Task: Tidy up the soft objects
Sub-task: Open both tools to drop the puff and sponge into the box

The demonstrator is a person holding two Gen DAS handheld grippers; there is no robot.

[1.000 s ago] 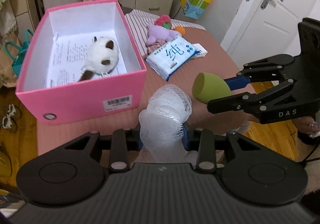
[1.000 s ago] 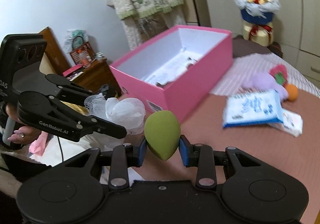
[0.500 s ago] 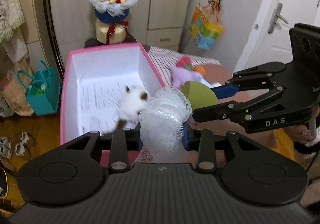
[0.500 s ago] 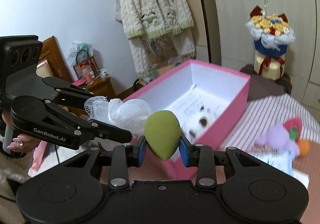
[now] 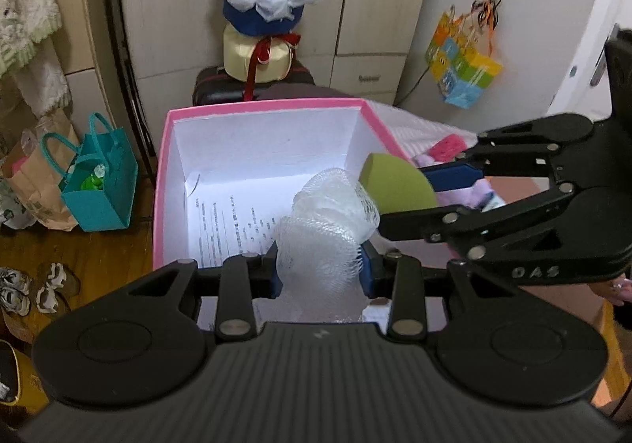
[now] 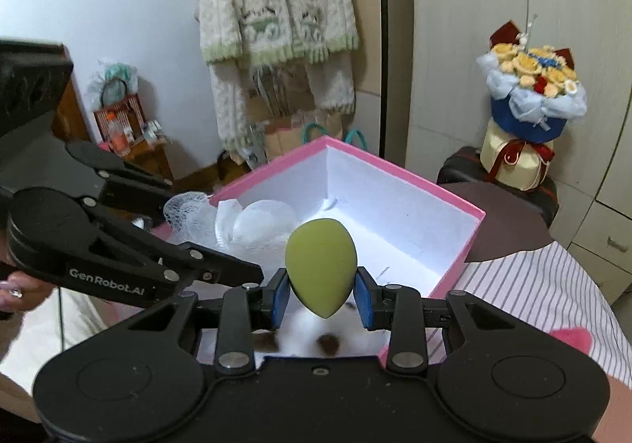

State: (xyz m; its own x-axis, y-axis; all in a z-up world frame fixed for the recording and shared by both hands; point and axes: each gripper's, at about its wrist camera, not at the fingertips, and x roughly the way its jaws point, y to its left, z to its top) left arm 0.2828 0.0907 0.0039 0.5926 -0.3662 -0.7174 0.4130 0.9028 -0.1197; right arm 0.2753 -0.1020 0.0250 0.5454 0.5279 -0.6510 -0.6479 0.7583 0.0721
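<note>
My left gripper (image 5: 320,265) is shut on a white mesh bath puff (image 5: 328,222), held over the open pink box (image 5: 162,182). My right gripper (image 6: 322,299) is shut on a green egg-shaped sponge (image 6: 320,265), also above the pink box (image 6: 454,261). The sponge (image 5: 395,186) sits just right of the puff in the left wrist view. A white and brown plush toy (image 6: 316,340) lies in the box under the right gripper, mostly hidden. Printed paper (image 5: 229,222) lines the box floor.
A flower bouquet (image 5: 264,8) stands behind the box. A teal bag (image 5: 98,182) and shoes (image 5: 23,289) are on the floor at left. A striped cloth (image 6: 553,293) and pink and purple plush toys (image 5: 450,151) lie right of the box. A cardigan (image 6: 272,8) hangs on the wall.
Both grippers have moved forward from in front of the box to above its opening, each still gripping its object. The plush toy has slipped out of sight under the left gripper.
</note>
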